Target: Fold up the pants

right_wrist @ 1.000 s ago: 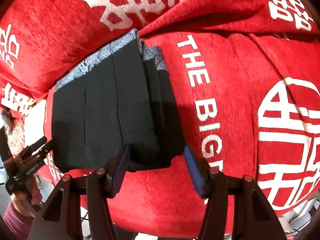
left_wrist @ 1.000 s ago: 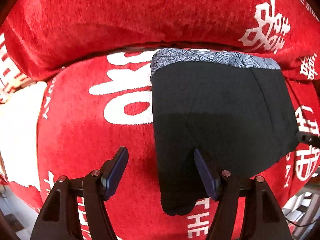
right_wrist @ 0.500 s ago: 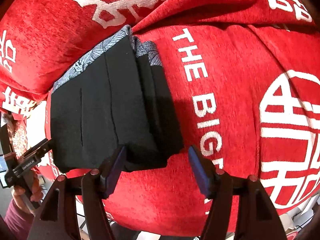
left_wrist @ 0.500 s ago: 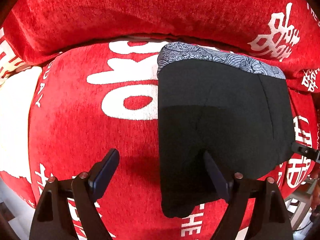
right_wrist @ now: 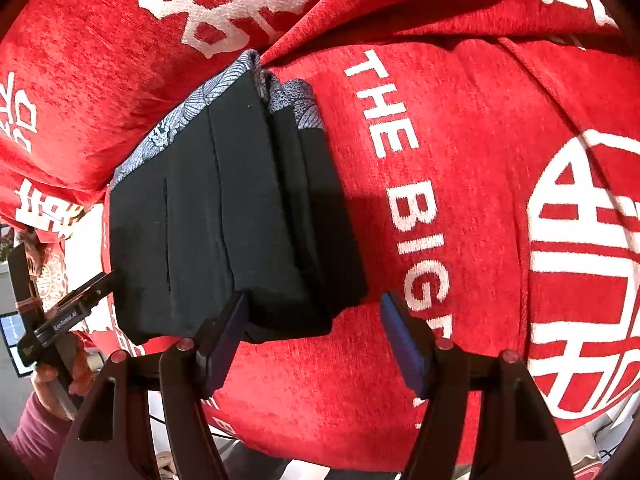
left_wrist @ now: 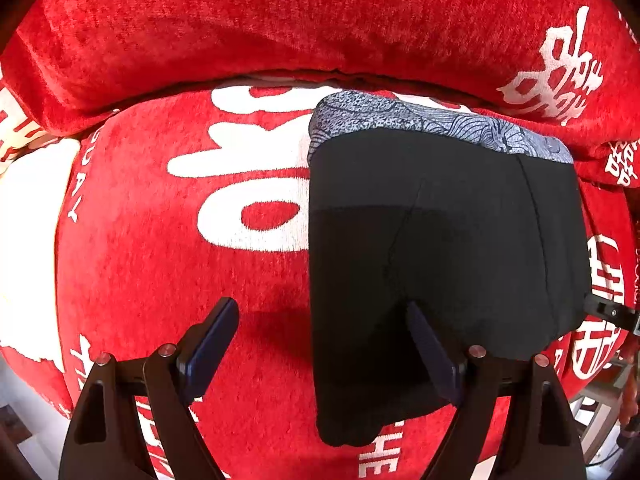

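Observation:
The black pants (left_wrist: 440,248) lie folded into a compact stack on the red sofa seat, with a grey patterned waistband (left_wrist: 432,124) at the far edge against the backrest. In the right wrist view the pants (right_wrist: 224,220) show several stacked layers. My left gripper (left_wrist: 320,344) is open and empty, hovering over the stack's near left edge. My right gripper (right_wrist: 312,332) is open and empty, hovering at the stack's near right corner. The left gripper also shows at the left of the right wrist view (right_wrist: 72,304).
The sofa seat (left_wrist: 160,260) is covered in red cloth with white lettering. The backrest cushion (left_wrist: 280,20) rises behind the pants. The seat's front edge drops off just below both grippers. A person's hand (right_wrist: 60,380) holds the left gripper.
Both grippers have drawn back a little from the folded pants and stayed open. The left gripper's jaws stand wider apart than a second ago. The pants have not moved.

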The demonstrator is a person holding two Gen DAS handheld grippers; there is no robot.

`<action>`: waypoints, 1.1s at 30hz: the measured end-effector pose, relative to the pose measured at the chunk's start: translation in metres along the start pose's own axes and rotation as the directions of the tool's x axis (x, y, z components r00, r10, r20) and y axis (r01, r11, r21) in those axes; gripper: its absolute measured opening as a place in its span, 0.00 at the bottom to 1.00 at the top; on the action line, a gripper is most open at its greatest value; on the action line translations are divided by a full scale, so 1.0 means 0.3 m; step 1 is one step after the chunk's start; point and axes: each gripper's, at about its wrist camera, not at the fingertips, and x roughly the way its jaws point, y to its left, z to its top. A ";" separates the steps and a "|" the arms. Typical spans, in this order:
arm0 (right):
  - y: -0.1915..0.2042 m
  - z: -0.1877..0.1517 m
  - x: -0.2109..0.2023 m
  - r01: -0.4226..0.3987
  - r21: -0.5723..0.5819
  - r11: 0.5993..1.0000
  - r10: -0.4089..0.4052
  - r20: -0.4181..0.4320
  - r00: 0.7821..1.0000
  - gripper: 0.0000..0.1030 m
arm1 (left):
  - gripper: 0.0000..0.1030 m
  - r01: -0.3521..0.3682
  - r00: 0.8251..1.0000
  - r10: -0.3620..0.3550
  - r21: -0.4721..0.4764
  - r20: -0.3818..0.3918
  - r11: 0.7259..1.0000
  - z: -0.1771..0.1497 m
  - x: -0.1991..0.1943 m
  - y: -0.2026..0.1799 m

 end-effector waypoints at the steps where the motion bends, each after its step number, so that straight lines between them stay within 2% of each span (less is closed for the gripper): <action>1: -0.003 -0.001 -0.001 -0.001 0.000 1.000 0.001 -0.001 1.000 0.71 | 0.84 -0.003 1.000 0.003 0.001 -0.002 1.000 0.003 0.003 -0.003; 7: -0.015 0.002 -0.009 -0.011 -0.001 1.000 0.011 0.003 1.000 0.72 | 0.86 -0.020 1.000 0.020 0.014 -0.009 1.000 0.016 0.011 -0.018; 8: -0.013 0.003 -0.011 -0.012 -0.003 1.000 0.012 0.004 1.000 0.72 | 0.90 -0.026 1.000 0.026 0.014 -0.012 1.000 0.018 0.013 -0.017; 9: -0.014 0.005 -0.012 -0.014 -0.006 1.000 0.014 0.007 1.000 0.72 | 0.99 -0.036 0.999 0.036 0.013 -0.010 0.999 0.021 0.014 -0.015; 17: -0.017 0.043 -0.019 -0.024 -0.026 0.999 0.025 0.009 1.000 0.72 | 0.99 -0.042 0.999 0.042 0.010 -0.015 0.999 0.037 0.029 -0.008; 26: -0.017 0.071 -0.033 -0.005 -0.057 0.998 0.008 0.054 0.999 0.86 | 0.99 -0.032 0.999 0.032 -0.001 -0.029 0.999 0.054 0.044 -0.008; 27: -0.021 0.075 -0.033 0.003 -0.053 0.999 0.001 0.060 0.998 0.97 | 0.99 -0.031 0.999 0.031 -0.002 -0.031 1.000 0.055 0.046 -0.008; 28: -0.027 0.078 -0.035 0.001 -0.047 0.999 0.002 0.072 0.997 1.00 | 0.99 -0.030 0.999 0.030 -0.003 -0.032 1.000 0.056 0.047 -0.008; 33: -0.055 0.084 -0.013 -0.061 -0.006 0.998 0.062 0.038 0.997 1.00 | 0.99 -0.023 0.999 0.023 0.000 -0.038 1.000 0.069 0.062 -0.011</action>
